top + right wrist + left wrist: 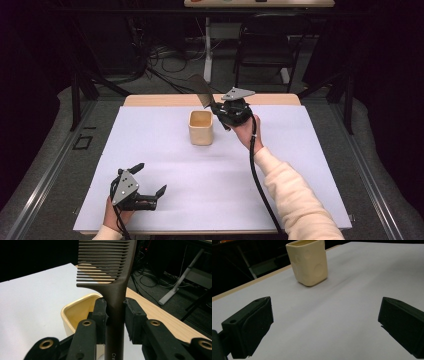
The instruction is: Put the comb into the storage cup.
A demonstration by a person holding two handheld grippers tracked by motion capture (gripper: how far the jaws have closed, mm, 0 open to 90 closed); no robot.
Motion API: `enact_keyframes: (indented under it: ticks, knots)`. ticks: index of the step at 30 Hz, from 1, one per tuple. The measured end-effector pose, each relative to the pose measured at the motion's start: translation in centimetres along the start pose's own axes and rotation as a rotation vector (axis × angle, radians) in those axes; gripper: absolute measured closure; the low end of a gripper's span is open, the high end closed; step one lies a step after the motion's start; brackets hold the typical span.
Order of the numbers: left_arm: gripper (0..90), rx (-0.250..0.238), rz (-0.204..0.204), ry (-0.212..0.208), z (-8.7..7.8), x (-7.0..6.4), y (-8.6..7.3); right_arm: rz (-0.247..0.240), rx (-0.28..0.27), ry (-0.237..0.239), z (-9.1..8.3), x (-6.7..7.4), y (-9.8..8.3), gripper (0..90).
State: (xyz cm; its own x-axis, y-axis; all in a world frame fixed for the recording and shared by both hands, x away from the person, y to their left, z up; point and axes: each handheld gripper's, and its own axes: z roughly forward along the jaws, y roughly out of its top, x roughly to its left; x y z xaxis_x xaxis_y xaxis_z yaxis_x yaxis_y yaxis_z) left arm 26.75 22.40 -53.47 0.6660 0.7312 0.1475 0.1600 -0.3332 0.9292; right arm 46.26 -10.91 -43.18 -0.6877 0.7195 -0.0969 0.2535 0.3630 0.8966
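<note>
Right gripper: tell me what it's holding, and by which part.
The right gripper is shut on a dark comb, clamping its handle just below the teeth, above the cream cup. The left gripper is open and holds nothing.

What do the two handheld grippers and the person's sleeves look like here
Both grippers, left gripper and right gripper, are black with two blocky jaws and round bolt holes. Each carries a grey three-cornered plate and trails a black cable. The person's sleeve is cream-coloured.

"Cre", cut off, on comb (pixel 115 290)
</note>
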Motion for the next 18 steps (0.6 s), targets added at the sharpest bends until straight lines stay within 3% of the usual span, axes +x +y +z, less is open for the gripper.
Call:
enact_keyframes:
  ticks: [18]
  knots:
    - [0.0, -0.002, -0.002, 0.000, 0.0, 0.0, 0.0, -0.002, -0.006, -0.002, 1.0, -0.2, 1.3, 72.0]
